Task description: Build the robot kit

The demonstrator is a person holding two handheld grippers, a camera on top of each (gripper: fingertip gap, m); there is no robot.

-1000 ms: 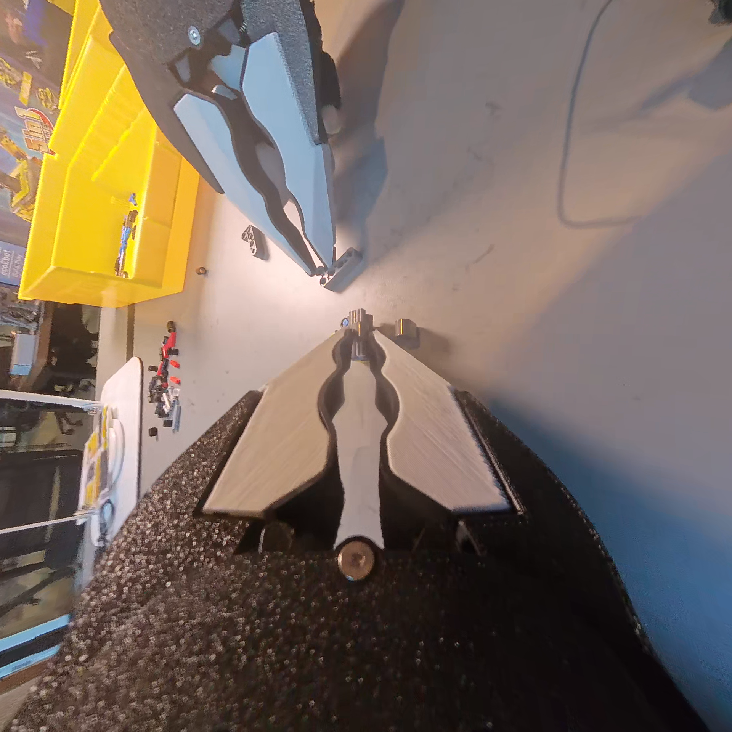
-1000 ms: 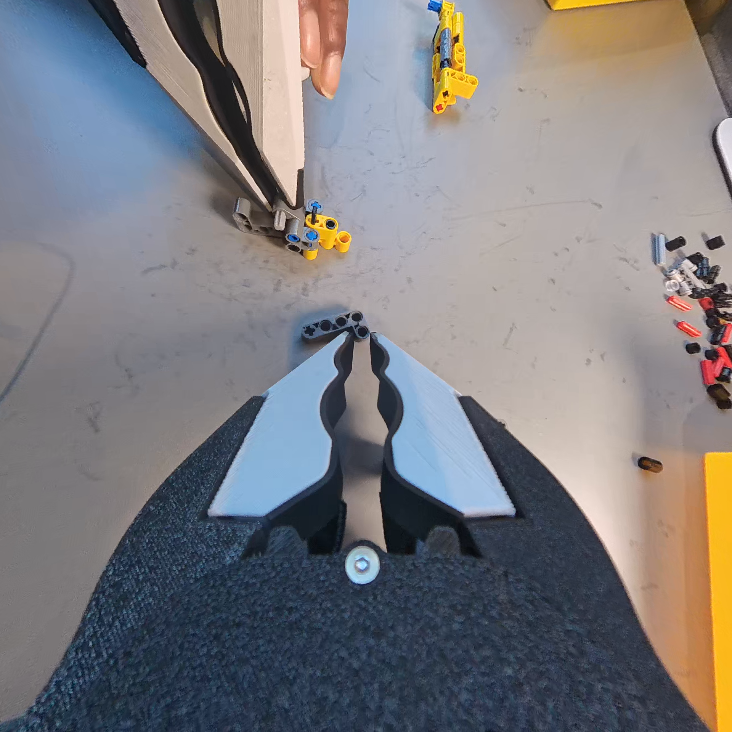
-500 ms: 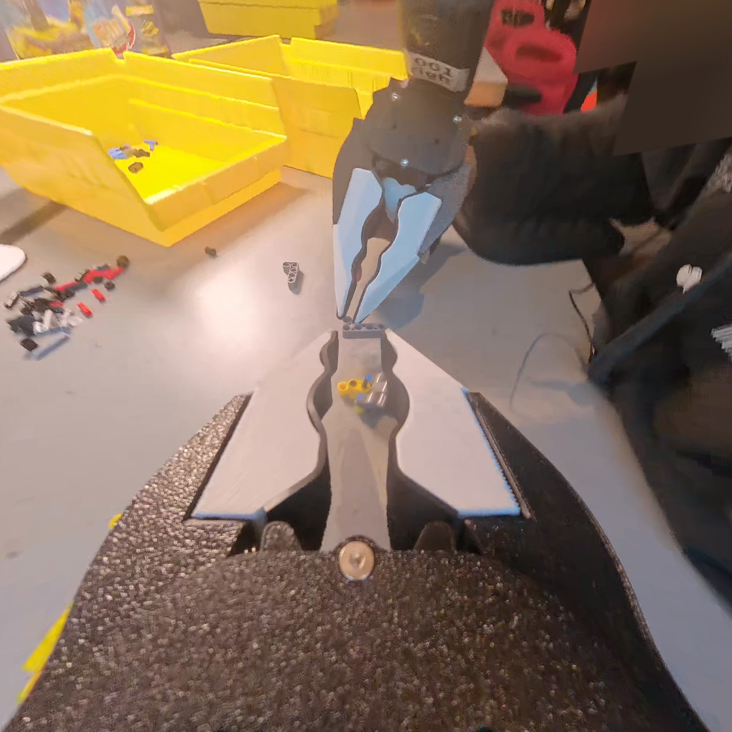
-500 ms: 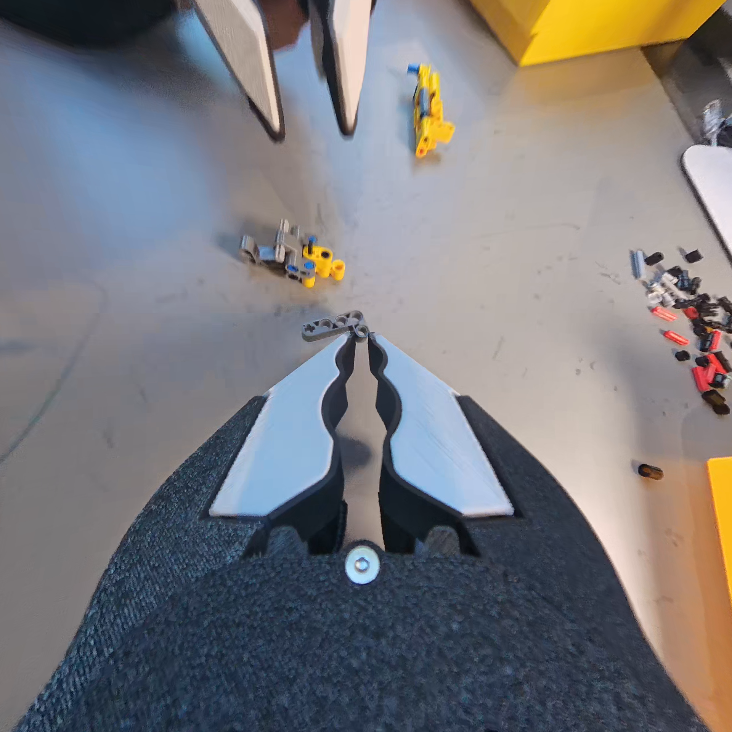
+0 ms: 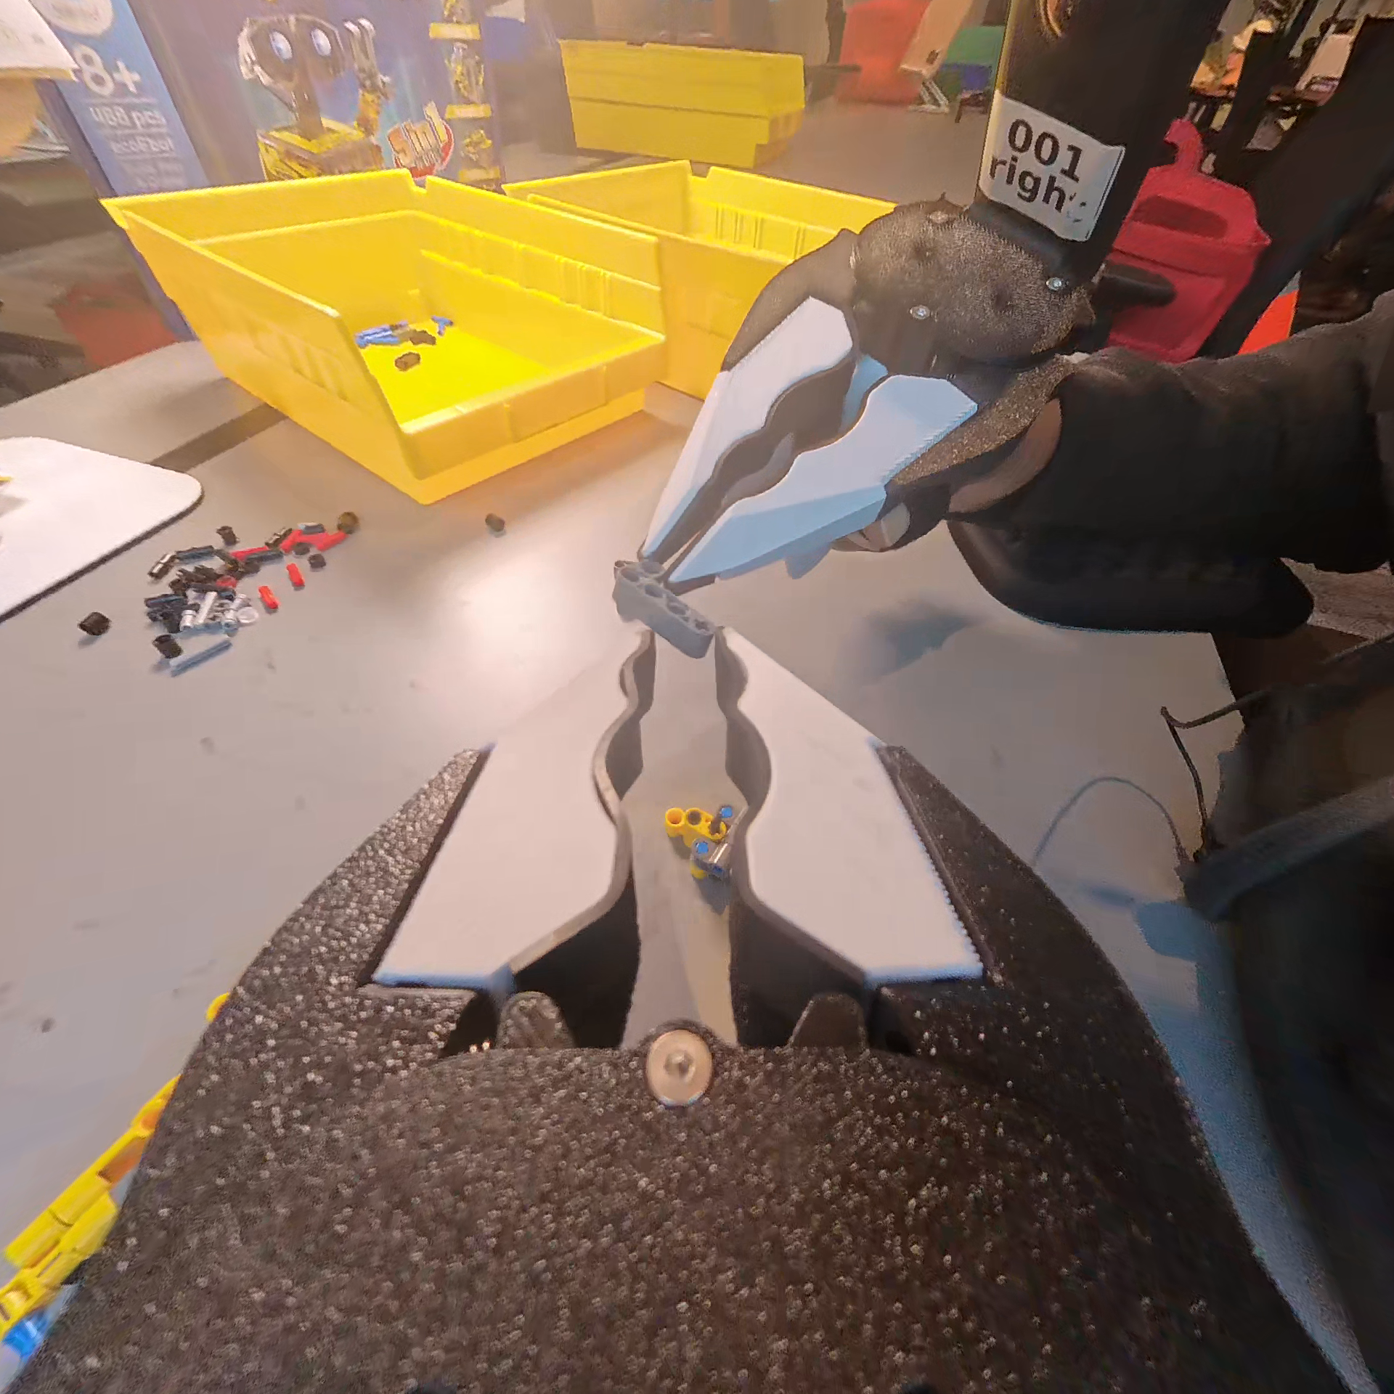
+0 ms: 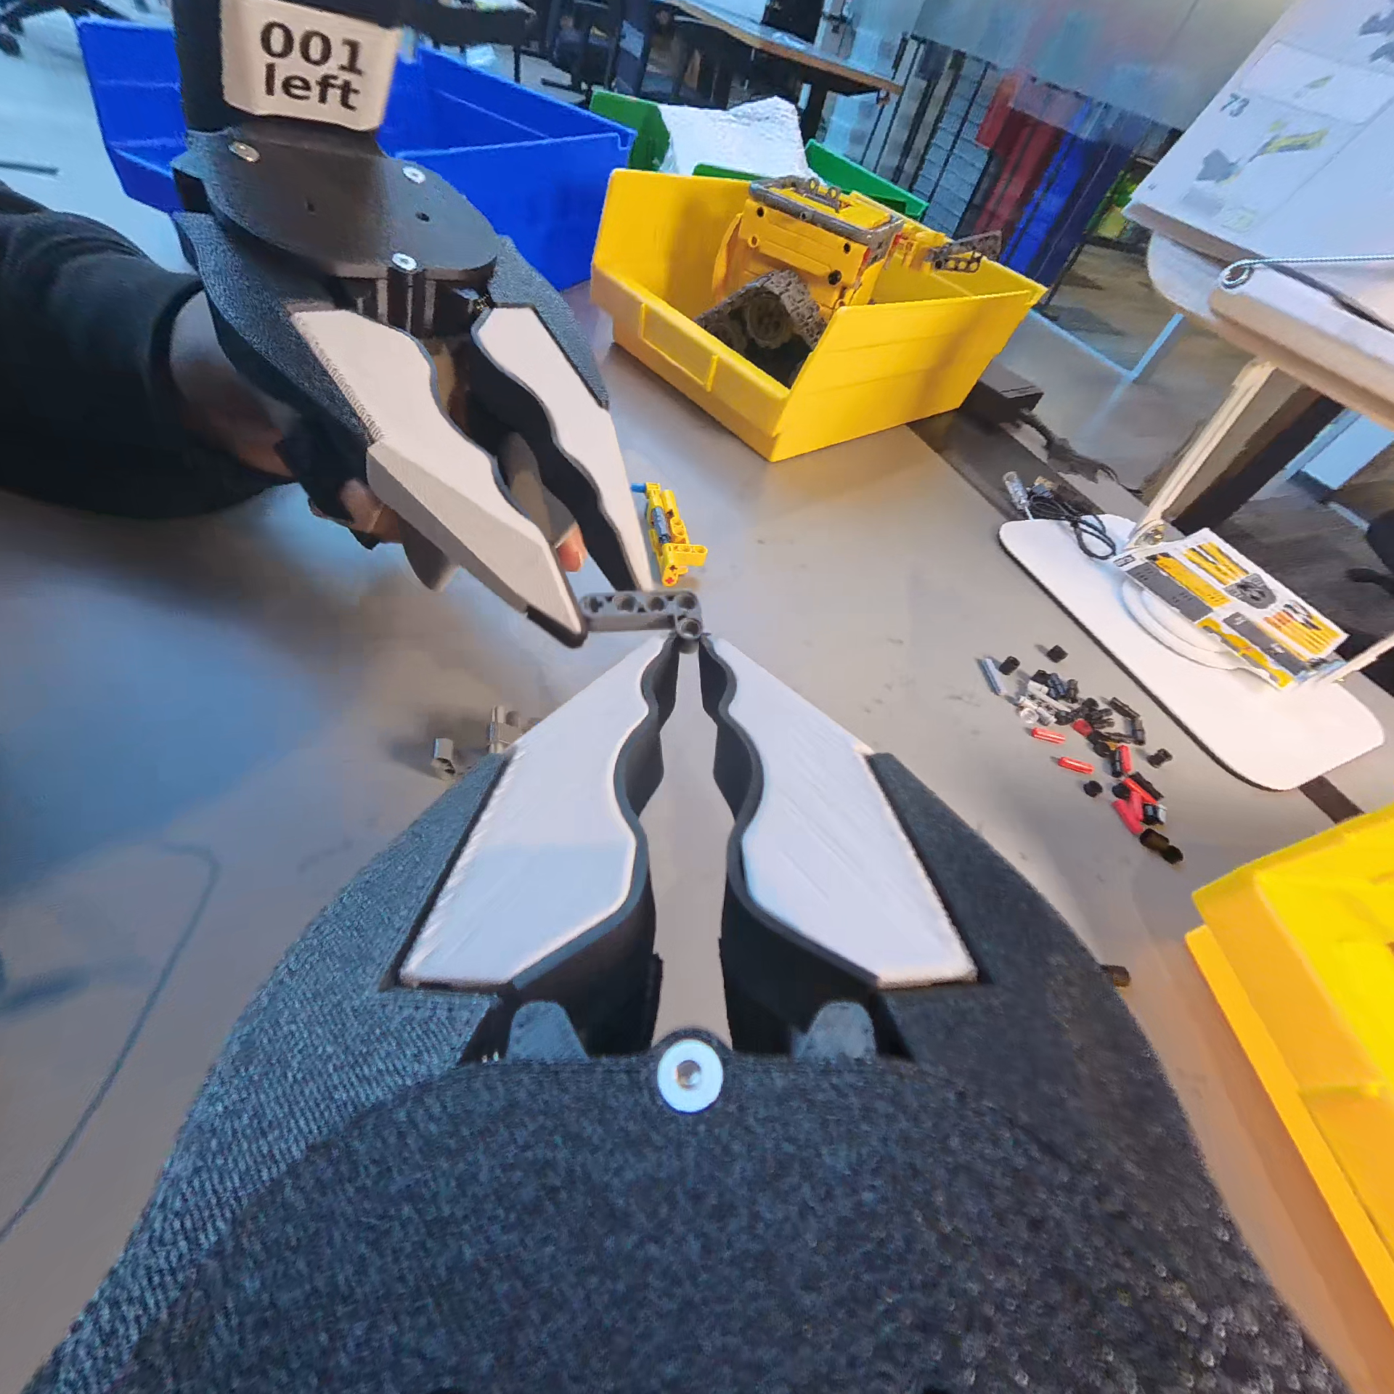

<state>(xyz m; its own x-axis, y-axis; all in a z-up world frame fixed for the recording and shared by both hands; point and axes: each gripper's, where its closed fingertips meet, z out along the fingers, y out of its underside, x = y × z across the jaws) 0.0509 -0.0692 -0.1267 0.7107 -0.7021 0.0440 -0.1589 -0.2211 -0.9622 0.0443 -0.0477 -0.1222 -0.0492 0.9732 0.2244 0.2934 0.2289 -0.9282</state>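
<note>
My right gripper (image 6: 686,640) is shut on the short arm of a grey L-shaped holed beam (image 6: 641,603) and holds it above the grey table. It also shows in the left wrist view (image 5: 658,567), gripping the beam (image 5: 664,603). My left gripper (image 5: 684,641) is open, and the beam's free end sits between its fingertips; I cannot tell whether they touch it. In the right wrist view the left gripper (image 6: 603,603) flanks the beam's long arm. A small yellow-and-grey assembly (image 5: 701,830) lies on the table below the left fingers, partly hidden in the right wrist view (image 6: 502,735).
A second yellow assembly (image 6: 667,532) lies behind the beam. Loose black and red pins (image 6: 1094,732) are scattered at the right. Yellow bins (image 5: 422,302) stand behind, one holding a yellow model (image 6: 815,302). A white board with a printed sheet (image 6: 1207,656) lies far right. My left and right fingertips are right by each other.
The left gripper let go of the small assembly, opened, rose and swung round to the beam. The right gripper lifted the beam off the table towards it.
</note>
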